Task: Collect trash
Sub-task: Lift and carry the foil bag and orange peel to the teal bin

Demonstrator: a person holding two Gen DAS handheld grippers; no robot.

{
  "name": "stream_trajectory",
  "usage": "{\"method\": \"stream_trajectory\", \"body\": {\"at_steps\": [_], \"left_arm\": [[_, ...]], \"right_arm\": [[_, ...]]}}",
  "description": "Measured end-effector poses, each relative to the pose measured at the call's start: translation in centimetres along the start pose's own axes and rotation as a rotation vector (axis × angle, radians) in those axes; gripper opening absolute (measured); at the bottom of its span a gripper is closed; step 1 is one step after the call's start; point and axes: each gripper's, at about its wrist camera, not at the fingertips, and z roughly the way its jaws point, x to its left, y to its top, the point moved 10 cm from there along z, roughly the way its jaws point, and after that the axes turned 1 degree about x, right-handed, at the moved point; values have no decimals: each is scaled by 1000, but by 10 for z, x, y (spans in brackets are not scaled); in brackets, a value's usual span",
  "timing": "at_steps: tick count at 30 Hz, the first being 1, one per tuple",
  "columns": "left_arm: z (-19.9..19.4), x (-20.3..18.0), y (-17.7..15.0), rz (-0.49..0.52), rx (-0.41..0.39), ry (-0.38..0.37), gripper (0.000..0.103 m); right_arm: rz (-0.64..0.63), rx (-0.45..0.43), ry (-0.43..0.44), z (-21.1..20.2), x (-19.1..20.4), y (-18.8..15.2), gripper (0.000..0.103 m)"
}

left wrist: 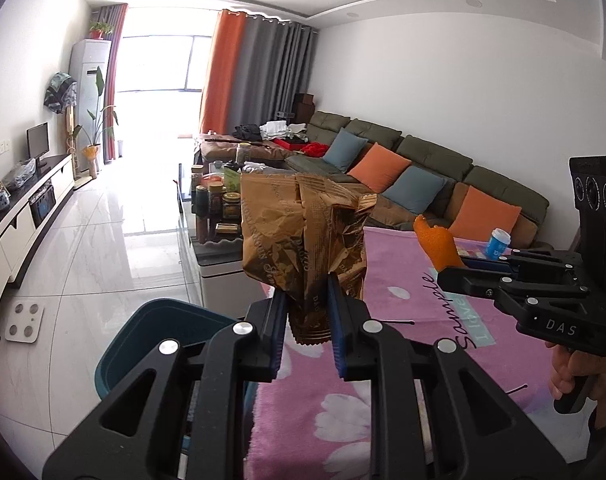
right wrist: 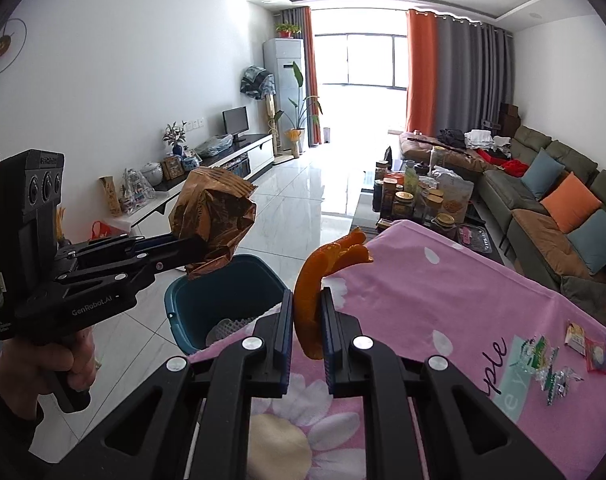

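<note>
A crumpled brown wrapper (left wrist: 303,236) fills the centre of the left wrist view, its lower end pinched between the blue pads of the left hand-held gripper (left wrist: 305,312), which is clenched on it. In the right wrist view the same wrapper (right wrist: 213,220) appears at centre left, held up above the floor and just above the far rim of a teal bin (right wrist: 223,300). An orange peel (right wrist: 323,280) stands at the centre of the right wrist view, gripped between the pads of the right hand-held gripper (right wrist: 307,320), likewise clenched on its load. In the left wrist view the peel (left wrist: 437,246) shows at centre right, projecting from the tip of the right hand-held gripper (left wrist: 459,266). The bin (left wrist: 159,344) lies at lower left of that view, beside the edge of a pink flowered cloth (left wrist: 403,280) that covers the bench. A pale object rests inside the bin. On the cloth at the lower right of the right wrist view lie small wrappers (right wrist: 555,368), well apart from the peel. A blue tub (left wrist: 498,243) stands at the far side of the cloth. A hand (right wrist: 47,364) grips the handle of the left hand-held gripper (right wrist: 195,250) at lower left. A sofa (right wrist: 543,208) with orange and blue cushions runs along the right.
</note>
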Motion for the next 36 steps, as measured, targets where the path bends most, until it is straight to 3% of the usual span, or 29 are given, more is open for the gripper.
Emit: {"method": "stream_trajectory", "body": {"at_steps": [12, 21, 28, 36], "left_arm": [[-18, 90, -22, -65, 31, 124, 19], [-14, 131, -49, -101, 80, 175, 19], [6, 159, -76, -135, 153, 201, 20], [61, 163, -112, -169, 262, 235, 20]], "right_arm": [[-58, 73, 78, 51, 39, 6, 11], [-80, 140, 115, 89, 50, 5, 11], [-90, 202, 159, 120, 66, 1, 11], [-109, 296, 219, 162, 84, -4, 12]]}}
